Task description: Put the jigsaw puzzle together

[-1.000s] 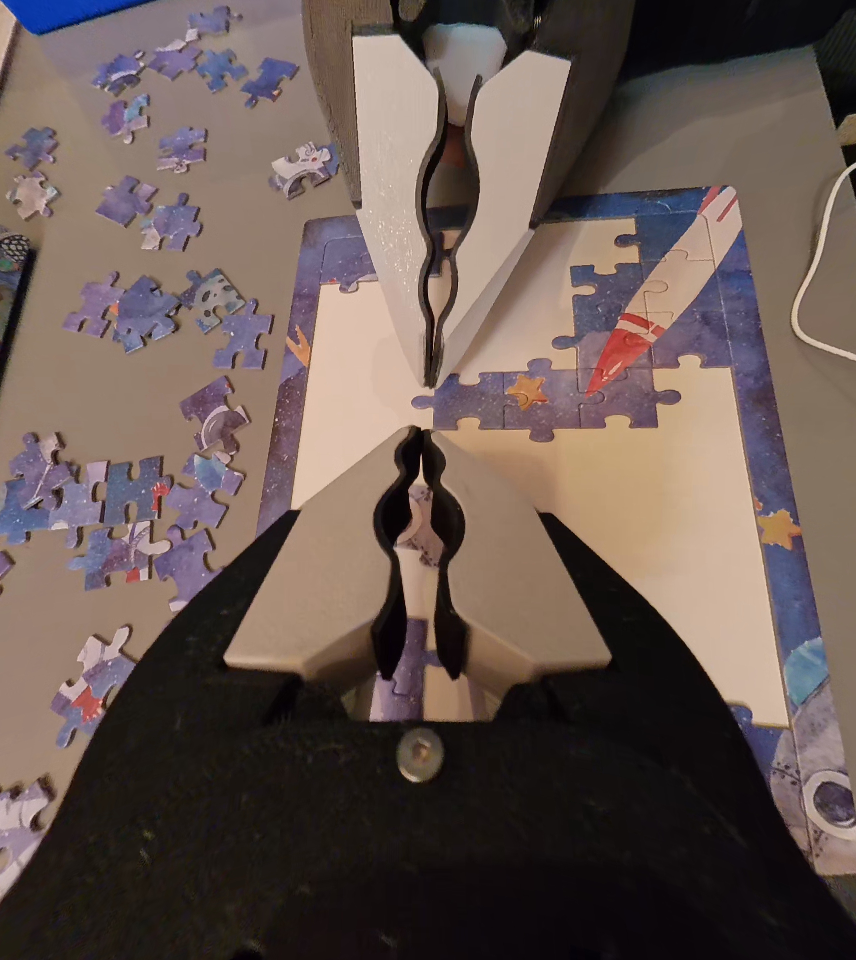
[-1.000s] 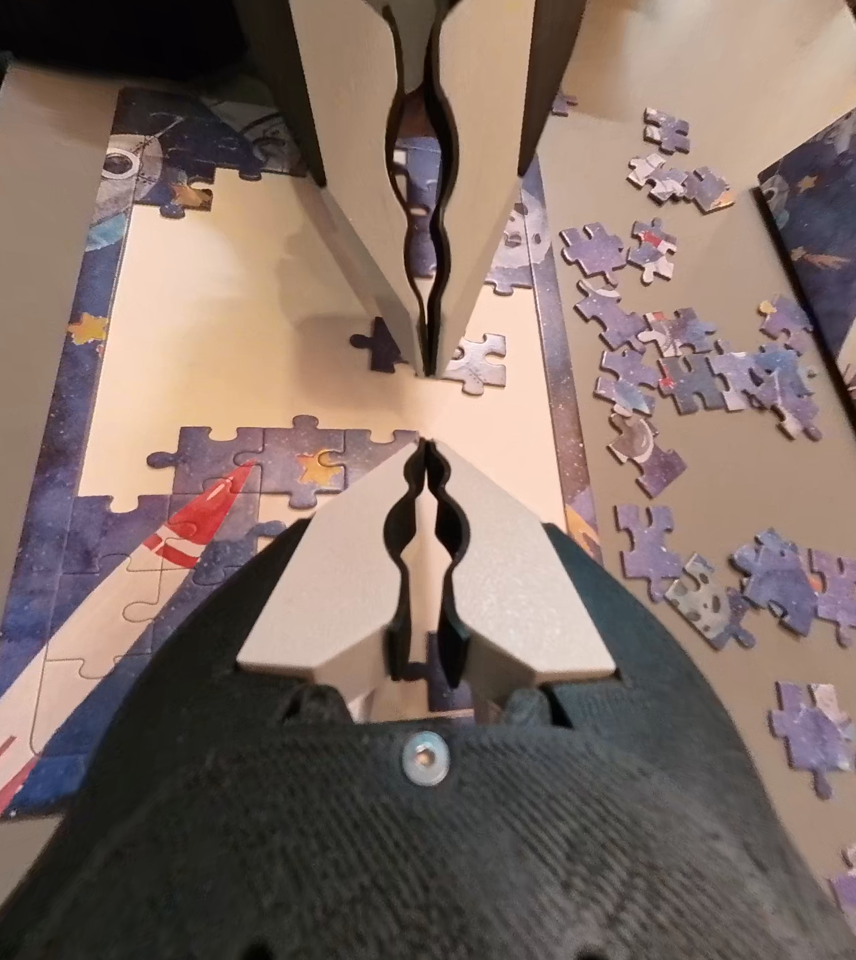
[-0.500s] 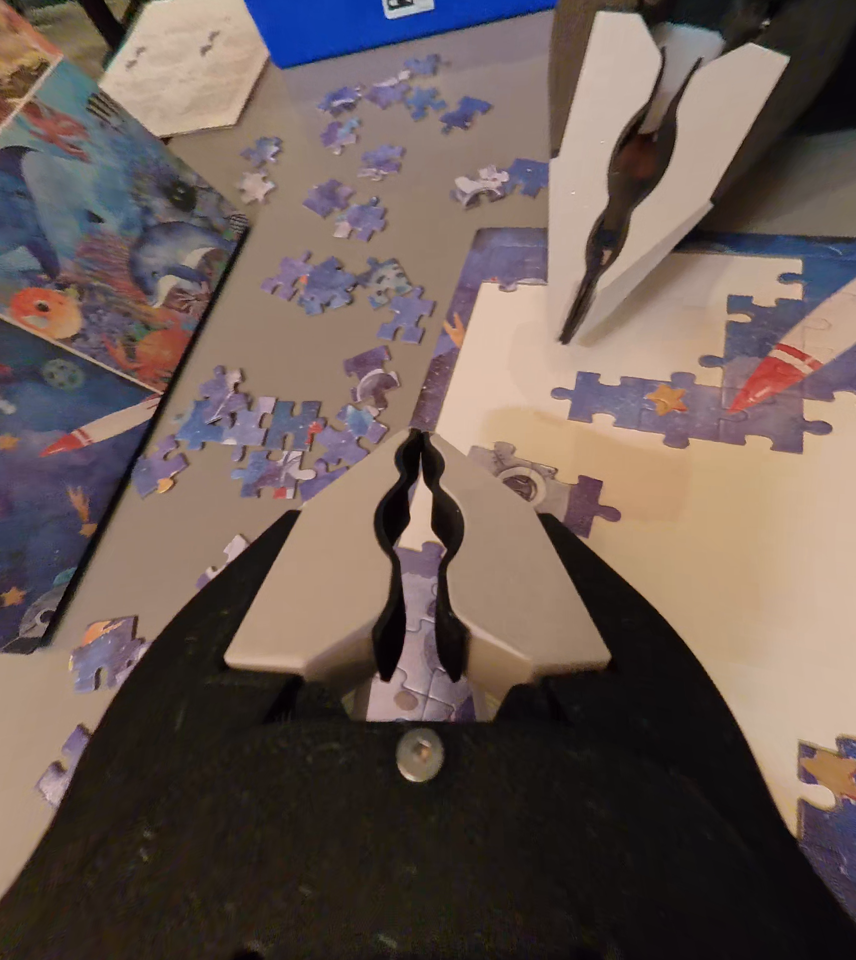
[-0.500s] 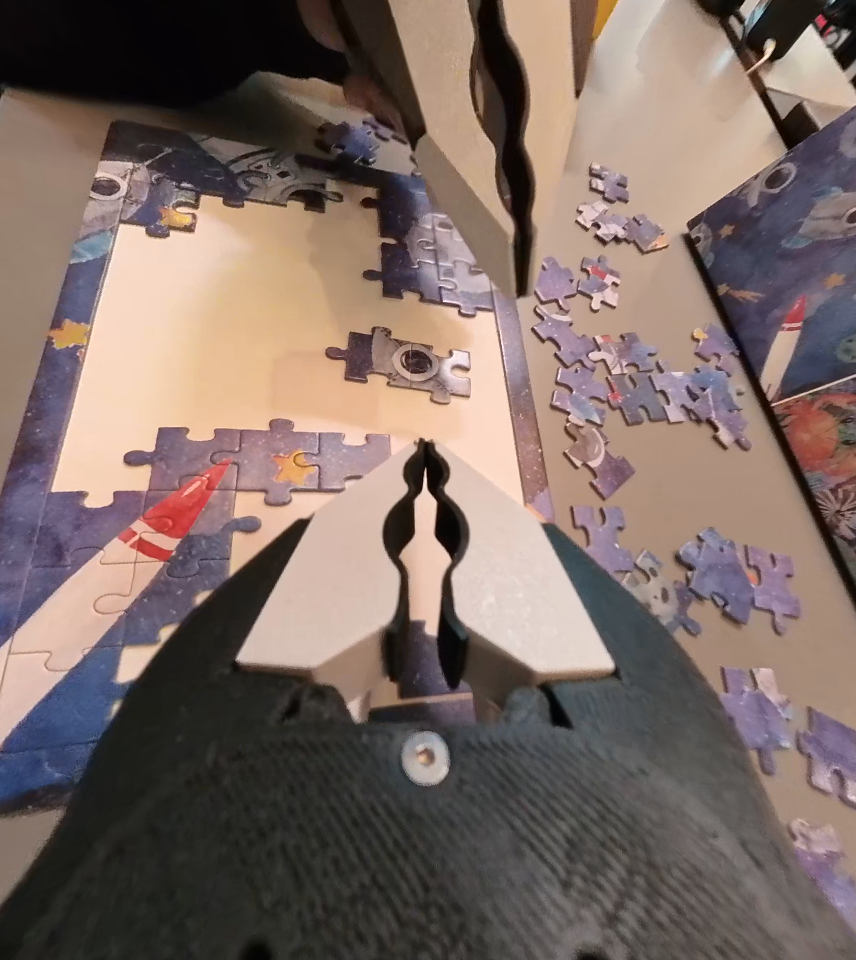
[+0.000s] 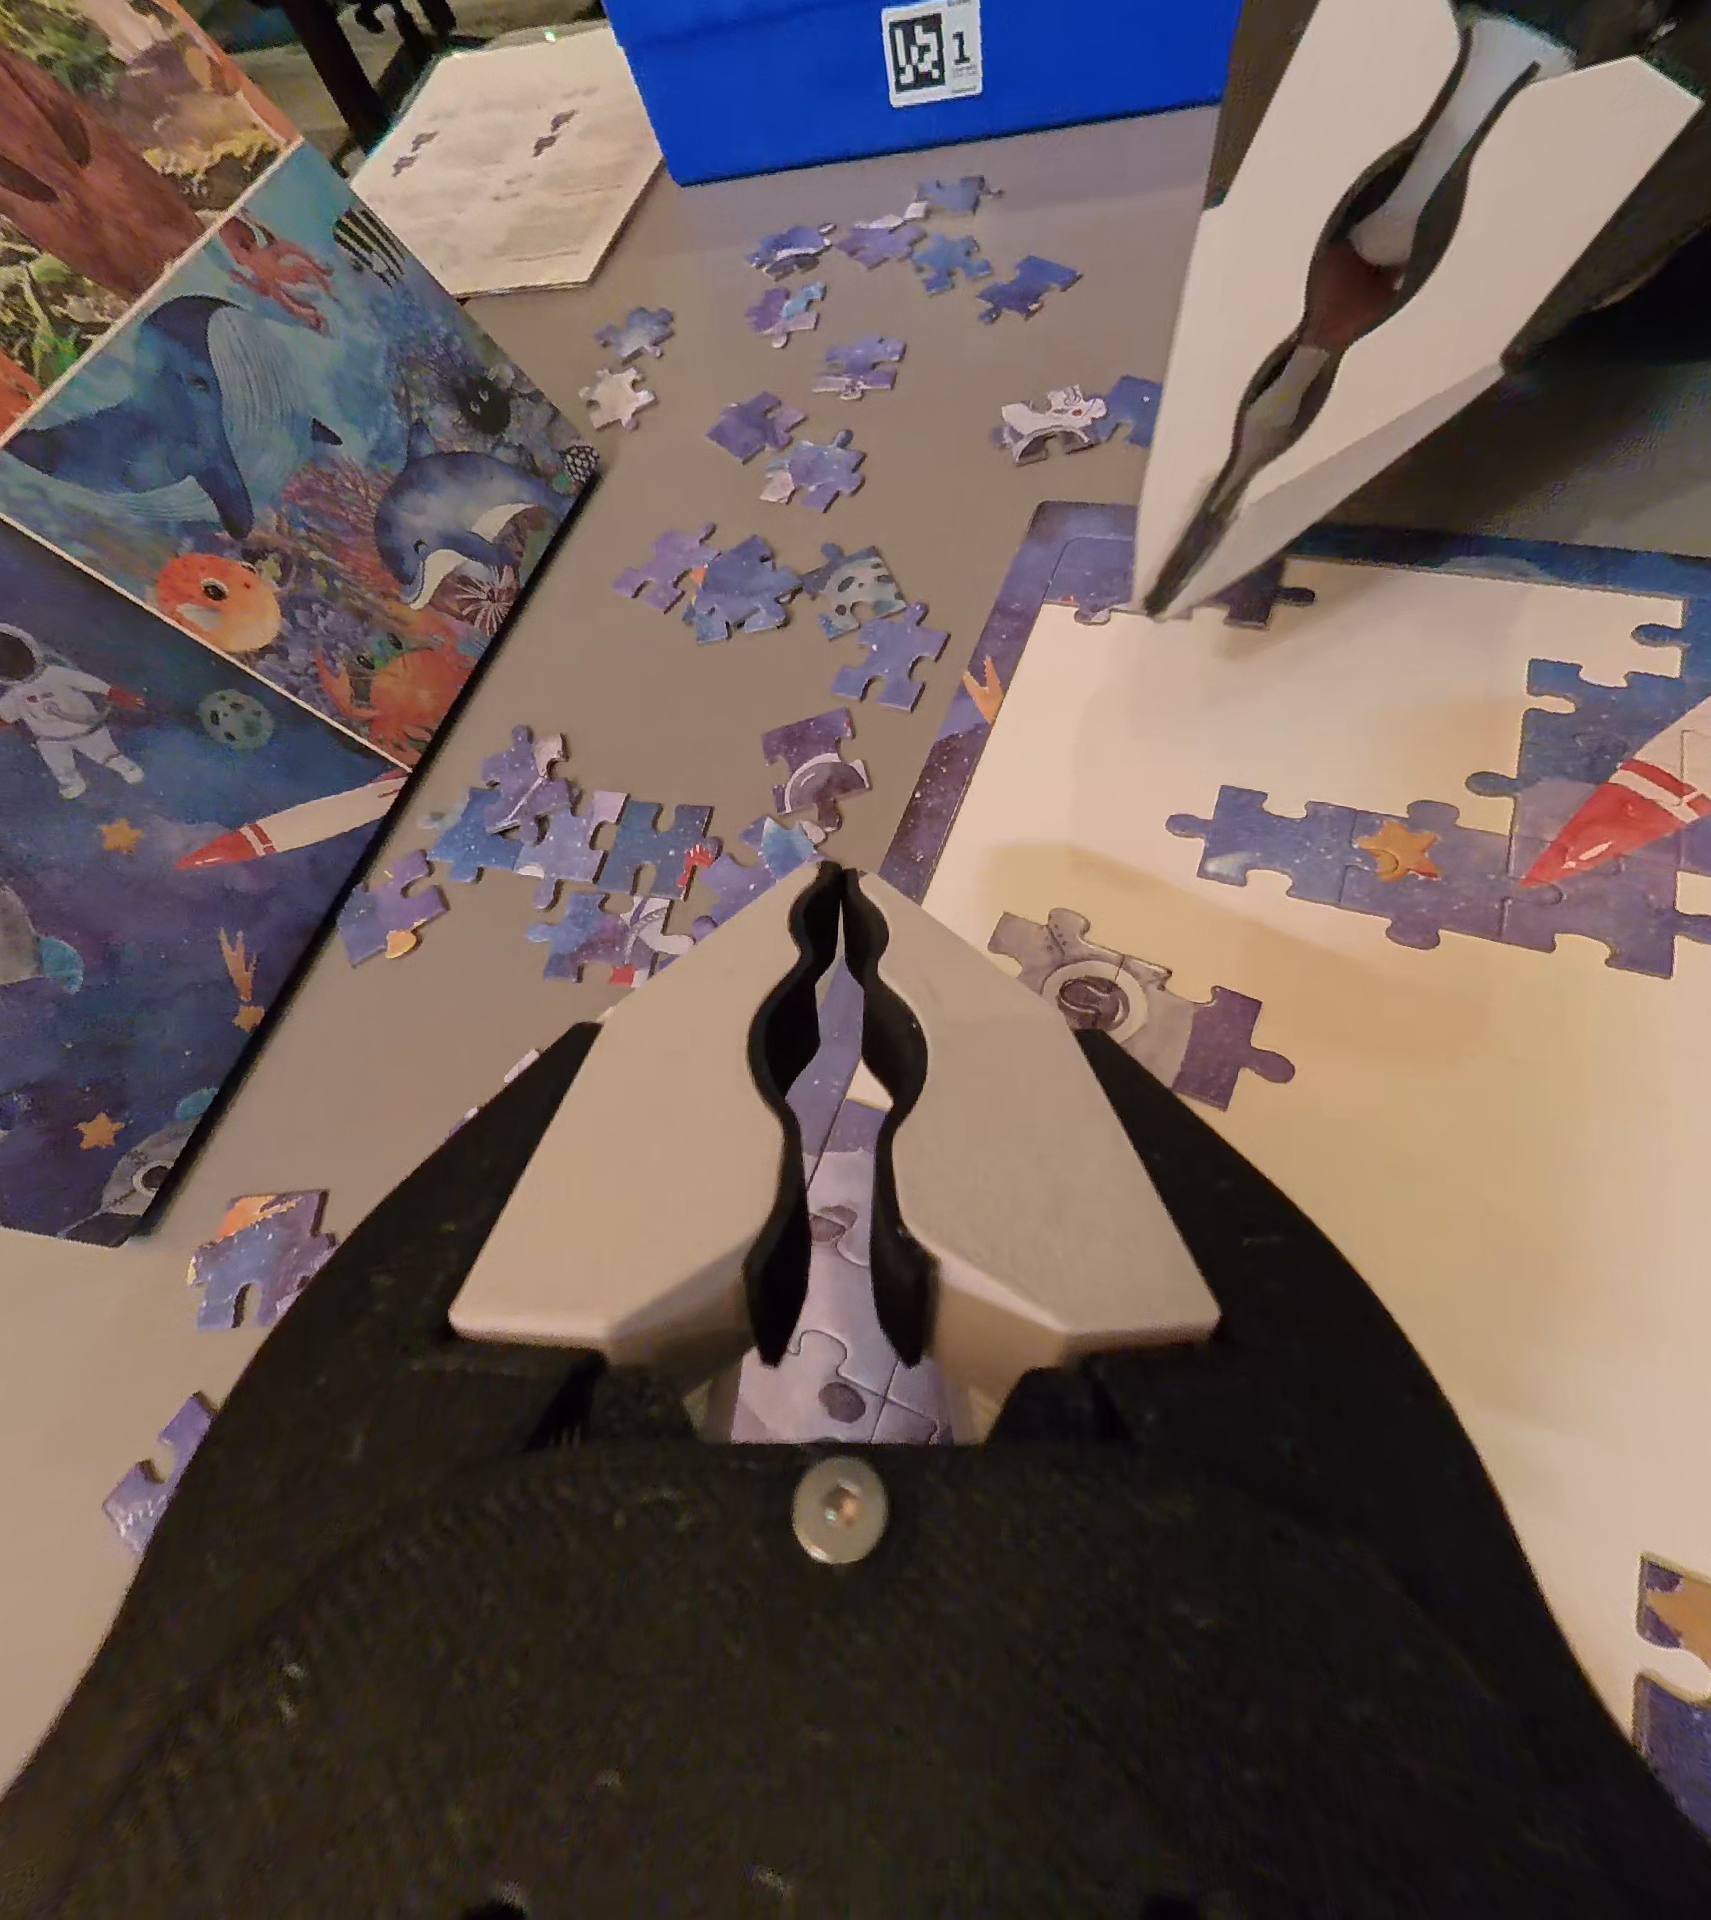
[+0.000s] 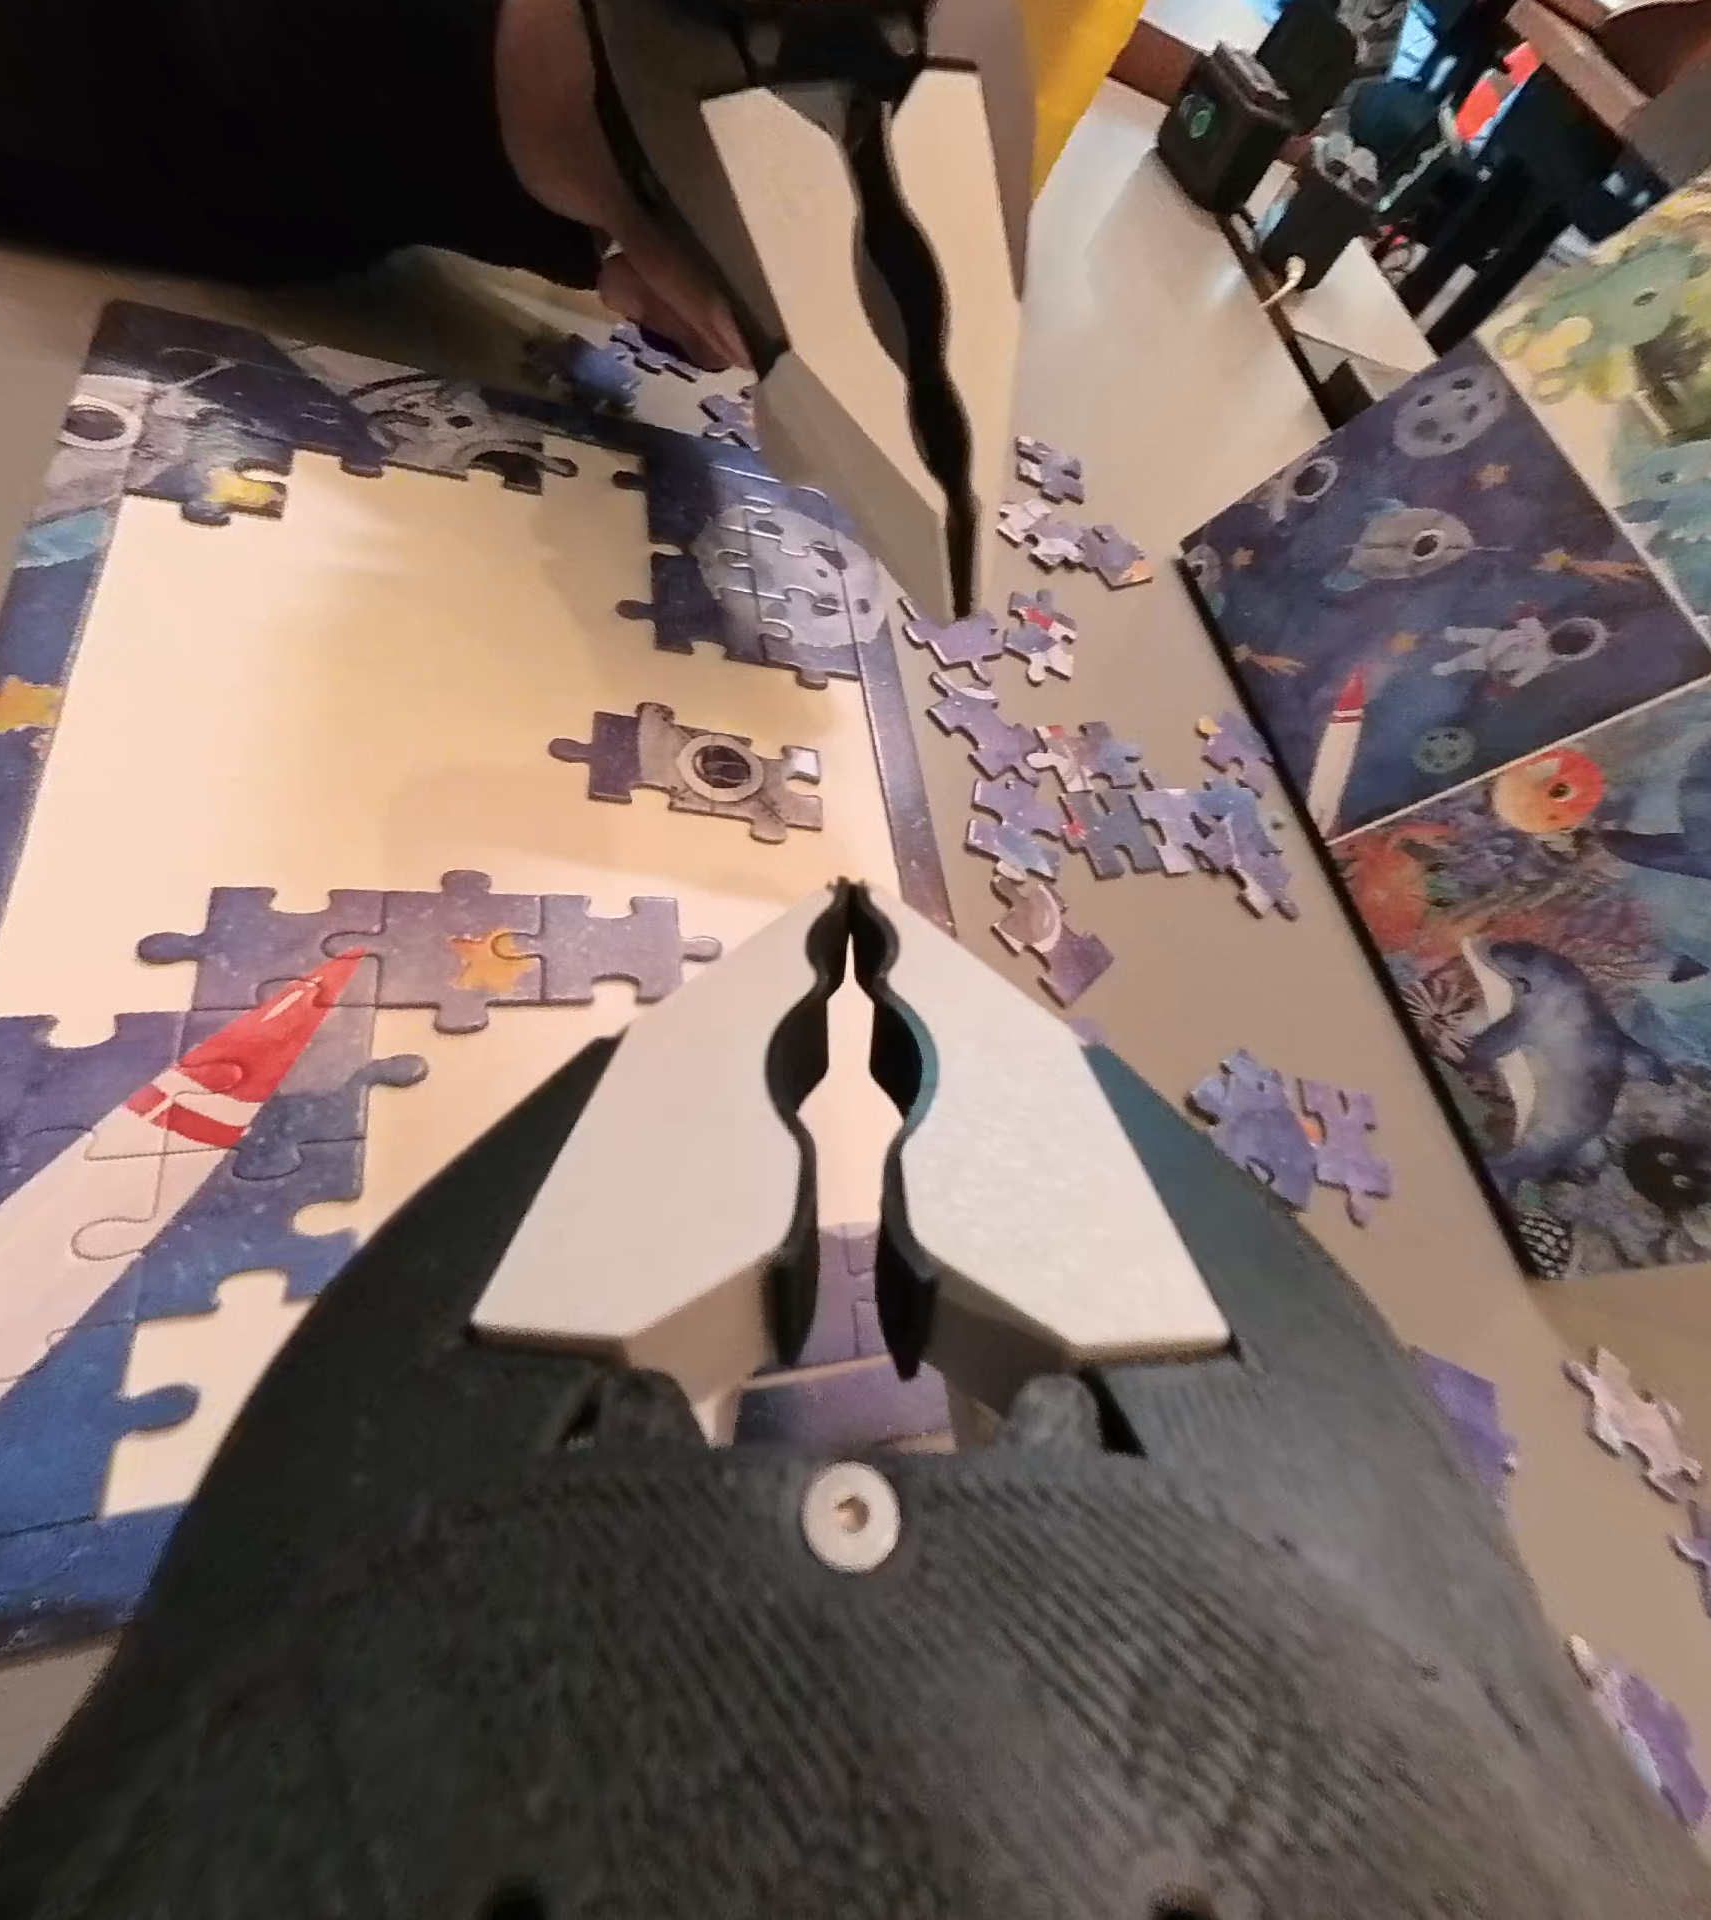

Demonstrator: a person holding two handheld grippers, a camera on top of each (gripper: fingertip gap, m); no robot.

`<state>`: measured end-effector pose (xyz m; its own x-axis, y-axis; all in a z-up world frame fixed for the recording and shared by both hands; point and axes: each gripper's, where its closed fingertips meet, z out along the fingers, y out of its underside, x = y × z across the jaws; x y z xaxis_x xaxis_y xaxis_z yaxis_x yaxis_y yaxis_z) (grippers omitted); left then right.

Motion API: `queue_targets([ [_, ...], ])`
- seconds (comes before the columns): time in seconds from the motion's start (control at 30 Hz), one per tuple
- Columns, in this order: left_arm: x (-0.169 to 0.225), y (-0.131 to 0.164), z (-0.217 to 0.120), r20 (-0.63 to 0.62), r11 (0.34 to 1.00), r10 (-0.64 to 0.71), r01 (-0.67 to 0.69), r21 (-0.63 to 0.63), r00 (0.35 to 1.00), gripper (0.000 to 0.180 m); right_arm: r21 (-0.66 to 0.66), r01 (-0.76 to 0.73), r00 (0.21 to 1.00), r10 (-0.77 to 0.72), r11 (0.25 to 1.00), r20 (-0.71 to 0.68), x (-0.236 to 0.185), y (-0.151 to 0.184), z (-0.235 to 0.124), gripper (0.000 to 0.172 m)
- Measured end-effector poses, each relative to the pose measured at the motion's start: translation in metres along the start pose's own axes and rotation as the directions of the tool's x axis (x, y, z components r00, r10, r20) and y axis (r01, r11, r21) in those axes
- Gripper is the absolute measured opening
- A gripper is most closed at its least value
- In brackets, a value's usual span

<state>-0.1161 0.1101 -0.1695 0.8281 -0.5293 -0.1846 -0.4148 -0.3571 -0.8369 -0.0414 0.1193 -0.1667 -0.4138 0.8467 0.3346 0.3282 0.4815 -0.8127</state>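
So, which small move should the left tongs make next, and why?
Probably open. The left tongs are shut on nothing, tips over the loose puzzle pieces beside the puzzle tray, so they cannot take a piece until they open.

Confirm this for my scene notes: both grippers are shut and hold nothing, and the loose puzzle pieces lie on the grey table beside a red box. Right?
Not quite. The box is blue, as the left wrist view shows. The rest stands: left gripper and right gripper are shut with nothing between them, and loose pieces lie on the grey table.
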Motion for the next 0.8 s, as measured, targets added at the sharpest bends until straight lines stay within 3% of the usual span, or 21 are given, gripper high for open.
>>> queue_targets([
  [0.33, -0.004, 0.000, 0.001, 0.023, 1.000, -0.002, 0.002, 0.009, 1.000, 0.000, 0.054, -0.103, 0.993, 0.105, 0.993, -0.045, 0.021, 0.005, -0.008, 0.000],
  [0.8, -0.023, 0.006, -0.005, 0.093, 0.999, -0.035, 0.036, -0.009, 0.995, 0.000, 0.079, -0.090, 0.992, 0.096, 0.993, -0.079, 0.021, -0.004, -0.008, 0.000],
])
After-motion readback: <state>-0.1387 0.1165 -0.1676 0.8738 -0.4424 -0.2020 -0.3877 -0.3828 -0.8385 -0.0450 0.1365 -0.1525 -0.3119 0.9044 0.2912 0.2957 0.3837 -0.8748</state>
